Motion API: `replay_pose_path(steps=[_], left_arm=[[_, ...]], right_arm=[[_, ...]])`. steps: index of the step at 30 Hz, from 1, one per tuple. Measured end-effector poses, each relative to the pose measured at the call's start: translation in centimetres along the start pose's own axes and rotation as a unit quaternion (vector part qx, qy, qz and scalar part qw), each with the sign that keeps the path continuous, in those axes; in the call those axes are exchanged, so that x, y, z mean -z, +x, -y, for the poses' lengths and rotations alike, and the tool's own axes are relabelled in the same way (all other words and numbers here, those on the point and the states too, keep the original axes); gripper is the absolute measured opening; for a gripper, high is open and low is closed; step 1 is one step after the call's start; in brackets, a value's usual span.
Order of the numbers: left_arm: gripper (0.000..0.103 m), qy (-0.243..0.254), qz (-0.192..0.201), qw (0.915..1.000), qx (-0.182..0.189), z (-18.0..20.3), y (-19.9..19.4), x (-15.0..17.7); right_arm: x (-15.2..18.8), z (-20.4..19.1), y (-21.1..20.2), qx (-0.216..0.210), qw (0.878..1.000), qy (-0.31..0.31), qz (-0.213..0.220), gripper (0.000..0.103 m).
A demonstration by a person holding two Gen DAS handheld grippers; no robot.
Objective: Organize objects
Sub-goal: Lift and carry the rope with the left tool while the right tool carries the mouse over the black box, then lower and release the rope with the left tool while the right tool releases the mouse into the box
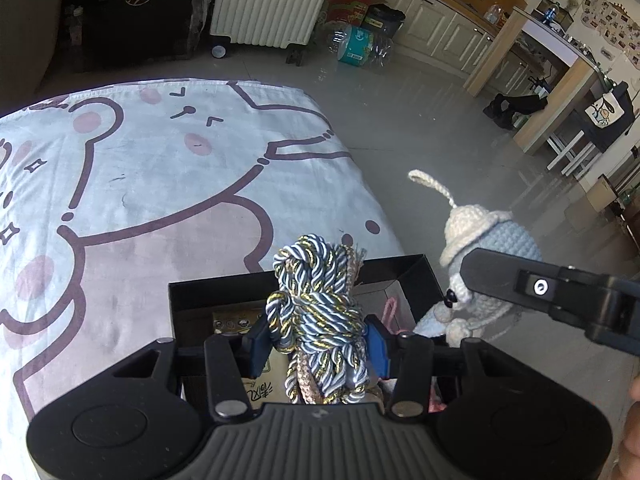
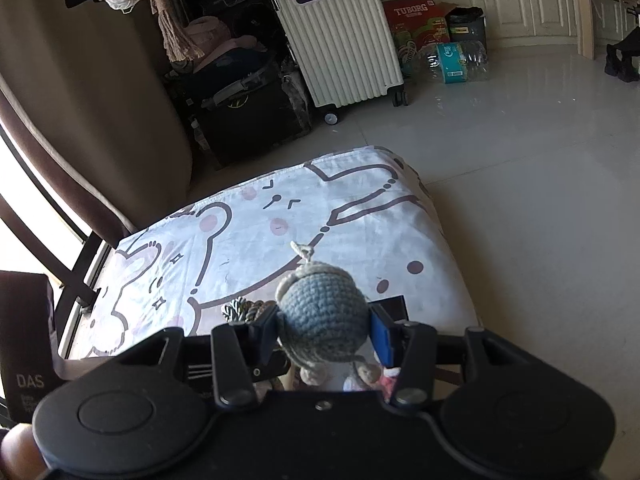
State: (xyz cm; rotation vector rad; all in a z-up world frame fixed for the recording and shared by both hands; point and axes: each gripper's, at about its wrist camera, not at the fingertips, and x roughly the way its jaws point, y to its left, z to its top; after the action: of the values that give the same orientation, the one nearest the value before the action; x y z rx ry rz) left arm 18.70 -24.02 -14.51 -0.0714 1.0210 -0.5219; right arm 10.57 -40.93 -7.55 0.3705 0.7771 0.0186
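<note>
Left gripper (image 1: 318,338): a bundle of twisted blue, white and gold cord (image 1: 318,312) is being clamped between its blue pads.
Cord position: the bundle is being held upright above the open black cardboard box (image 1: 420,276).
Right gripper (image 2: 324,334): a crocheted pale-blue and cream doll (image 2: 324,316) is being gripped by the head.
Doll position: it is being held just beside the box's right wall.
Box: it is being supported on the white cartoon-print sheet (image 1: 160,168), near the edge.
</note>
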Motion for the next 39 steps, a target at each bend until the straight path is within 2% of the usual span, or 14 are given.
replay_pose_path(steps=[8,14,20,22,26,33,39], left_arm=[[0.049,0.022,-0.003,0.9997,0.007,0.5,2.9,0.6],[0.049,0.035,-0.021,0.9991,0.008,0.5,3.9,1.2],[0.049,0.070,-0.050,0.9963,0.004,1.2,4.2,1.3],[0.049,0.061,-0.070,0.9956,-0.007,1.2,4.8,1.4],[0.049,-0.009,-0.098,0.9951,0.010,-0.6,5.8,1.0],[0.050,-0.007,-0.099,0.9950,0.014,-0.8,5.4,1.1],[0.049,-0.026,-0.095,0.9950,-0.014,-0.9,5.2,1.1]], right_arm=[[0.0,0.4,0.6,-0.004,1.000,-0.005,-0.004,0.049],[-0.2,0.7,1.2,-0.004,1.000,-0.002,-0.003,0.049],[-0.3,0.5,1.7,-0.017,1.000,0.006,0.003,0.049],[-0.5,0.4,2.0,-0.025,1.000,0.014,0.008,0.049],[-0.7,0.0,2.9,-0.035,0.999,0.021,0.008,0.049],[0.5,0.6,5.2,-0.007,1.000,0.005,-0.026,0.049],[1.9,2.2,6.6,0.018,0.998,0.001,-0.054,0.049]])
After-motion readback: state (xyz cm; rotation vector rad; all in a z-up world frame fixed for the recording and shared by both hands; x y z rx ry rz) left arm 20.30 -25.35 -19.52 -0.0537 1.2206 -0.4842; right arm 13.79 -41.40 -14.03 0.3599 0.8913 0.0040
